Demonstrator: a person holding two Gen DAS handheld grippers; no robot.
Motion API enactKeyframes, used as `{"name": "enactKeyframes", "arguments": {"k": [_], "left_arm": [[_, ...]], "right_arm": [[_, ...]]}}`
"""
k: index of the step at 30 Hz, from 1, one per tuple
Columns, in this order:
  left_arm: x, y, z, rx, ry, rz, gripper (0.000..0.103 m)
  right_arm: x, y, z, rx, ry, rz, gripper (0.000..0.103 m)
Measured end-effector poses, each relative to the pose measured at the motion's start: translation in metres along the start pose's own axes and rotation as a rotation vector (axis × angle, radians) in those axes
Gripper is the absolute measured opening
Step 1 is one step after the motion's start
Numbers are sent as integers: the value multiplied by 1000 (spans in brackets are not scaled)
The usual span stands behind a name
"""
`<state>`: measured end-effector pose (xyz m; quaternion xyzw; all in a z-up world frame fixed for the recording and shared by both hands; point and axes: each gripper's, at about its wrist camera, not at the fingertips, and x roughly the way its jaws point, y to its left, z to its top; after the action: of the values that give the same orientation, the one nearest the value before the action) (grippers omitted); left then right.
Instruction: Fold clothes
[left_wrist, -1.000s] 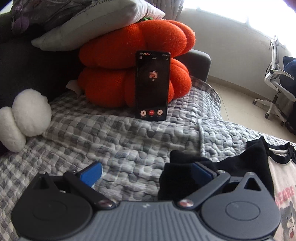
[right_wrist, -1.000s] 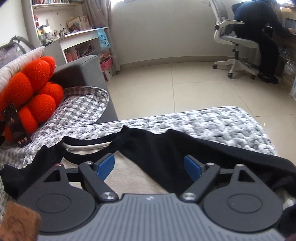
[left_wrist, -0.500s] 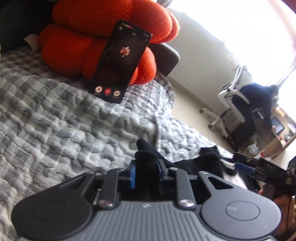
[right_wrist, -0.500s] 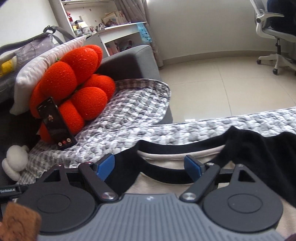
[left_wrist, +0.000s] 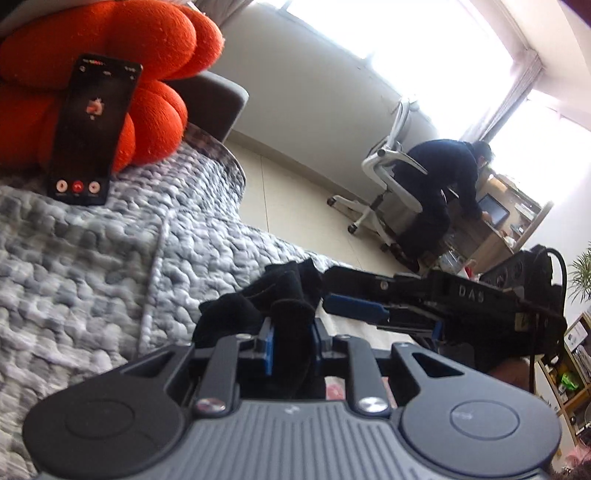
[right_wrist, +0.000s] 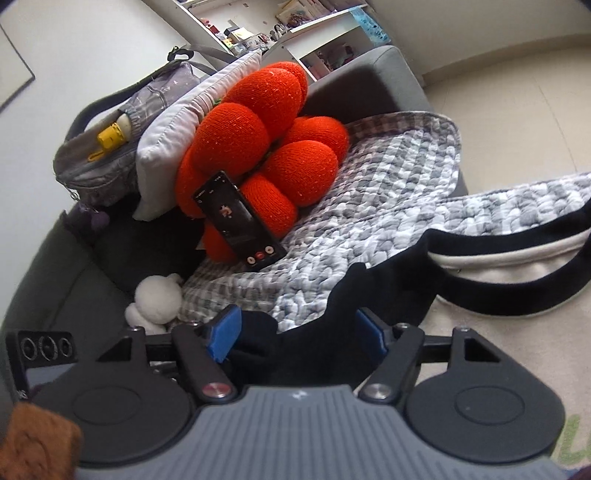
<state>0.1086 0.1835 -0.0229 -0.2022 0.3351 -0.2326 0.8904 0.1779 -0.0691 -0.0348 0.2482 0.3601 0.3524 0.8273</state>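
A cream shirt (right_wrist: 495, 321) with a black collar and black sleeves lies on the quilted blanket (right_wrist: 369, 221). In the left wrist view my left gripper (left_wrist: 291, 347) is shut on a bunched fold of the black sleeve (left_wrist: 284, 291), which stands up between its blue pads. My right gripper (left_wrist: 332, 291) reaches in from the right, close beside that fold. In the right wrist view the right gripper (right_wrist: 297, 332) has its jaws closing around the black sleeve (right_wrist: 373, 291). The fabric lies between the blue pads (right_wrist: 225, 332), which still stand wide apart.
A phone (left_wrist: 92, 129) leans on an orange pumpkin cushion (left_wrist: 155, 122) at the back of the sofa. A white plush (right_wrist: 155, 299), a grey pillow (right_wrist: 173, 147) and a bag (right_wrist: 107, 158) sit nearby. A person in an office chair (left_wrist: 439, 184) works at a desk across the tiled floor.
The left gripper closed on the black sleeve and swung right with it. The right gripper swung left from the shirt's body to the sleeve, and its jaws narrowed.
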Motion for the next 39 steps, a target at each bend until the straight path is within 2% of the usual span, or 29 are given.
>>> {"name": "enactKeyframes", "arguments": {"k": [3,6,10,11,15,16,17,19,21,25,27,29,30,32,33,35,37,39], "left_arm": [[11,-11,-8,36,12,3,19],[18,-18,-13,77,22,12,20],[14,-26,-16,120,31,36,23],[10,-26,-15,117,30,35,27],[-9,-27,-10,82,21,24,35],[-14,-27,-9,77,11,31,41],[-17,-27,-8,77,2,48,52],[-23,-25,-5,83,-16,108,63],[-26,-18,-3,56,-26,140,67],[-16,6,4,-93,-15,116,68],[-9,17,5,-182,-22,84,63],[-3,24,5,-247,-35,74,30],[-1,25,4,-269,-34,84,27],[2,27,2,-304,-39,100,13],[-1,27,2,-306,-50,105,12],[-10,24,3,-292,-82,134,10],[-20,22,4,-263,-110,178,9],[-30,20,5,-228,-137,238,9]], "right_arm": [[0,-8,-1,26,56,59,68],[8,-20,-5,46,141,136,57],[11,-35,-7,91,178,194,20],[9,-33,-7,69,177,188,18],[5,-30,-6,-1,173,163,13],[4,-31,-6,1,175,163,13],[3,-33,-6,2,176,161,13],[2,-37,-5,-2,173,145,12],[0,-40,-4,-3,169,139,11],[0,-41,-4,-13,171,148,11],[0,-41,-4,-11,172,152,11],[0,-42,-4,-5,173,156,11],[0,-43,-4,-1,174,158,11],[1,-45,-4,11,174,168,11],[1,-45,-5,17,171,178,11],[1,-46,-4,30,163,197,19],[1,-45,-5,30,154,203,21],[1,-43,-5,31,153,203,28]]}}
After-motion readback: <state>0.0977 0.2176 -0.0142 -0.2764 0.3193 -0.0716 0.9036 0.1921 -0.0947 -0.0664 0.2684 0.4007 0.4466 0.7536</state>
